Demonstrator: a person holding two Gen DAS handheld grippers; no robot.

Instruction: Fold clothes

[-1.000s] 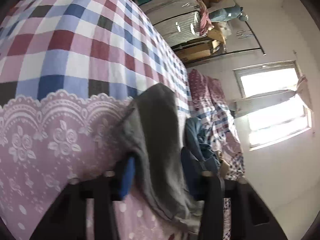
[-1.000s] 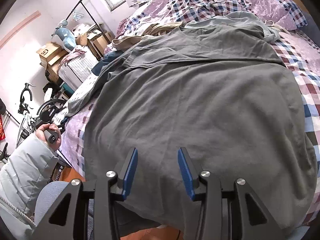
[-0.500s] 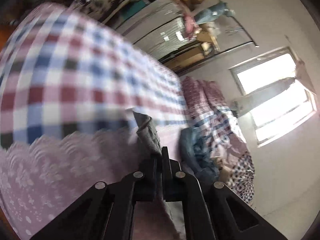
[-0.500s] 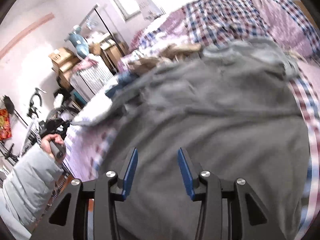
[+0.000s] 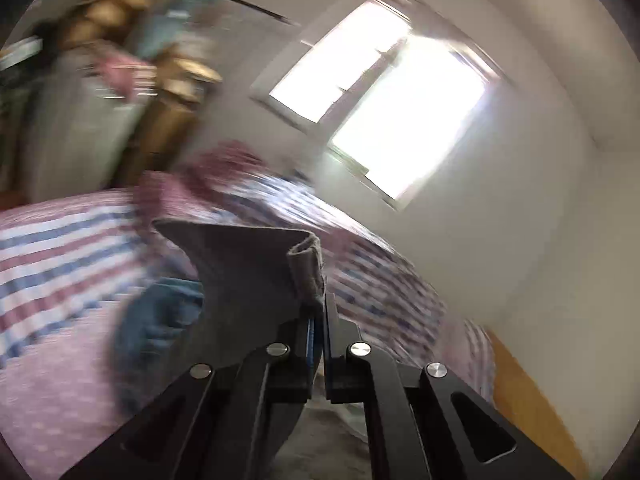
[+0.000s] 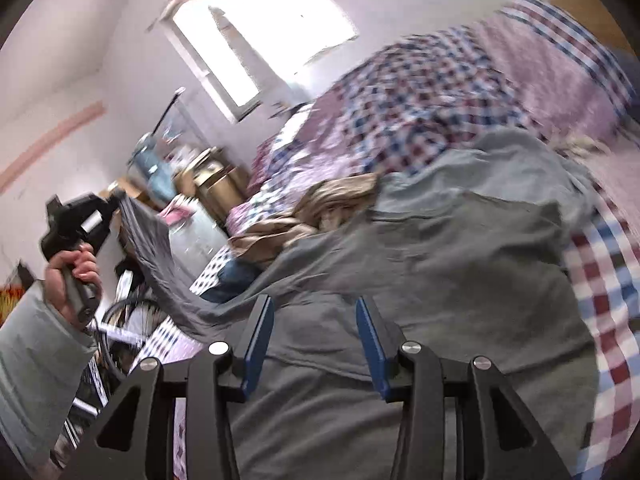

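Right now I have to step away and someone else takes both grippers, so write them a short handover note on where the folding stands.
Left gripper: jaws shut on the edge of the large grey cotton garment, lifted clear of the bed.
Right gripper: jaws open, nothing between them, hovering over the grey garment's near part.
Things: most of the garment lies spread on the pink and blue checked bedspread; a crumpled tan garment and a blue one lie beyond it.
Done: one edge gripped and raised.
Left: no fold laid yet; probably carry the raised edge across, then smooth.
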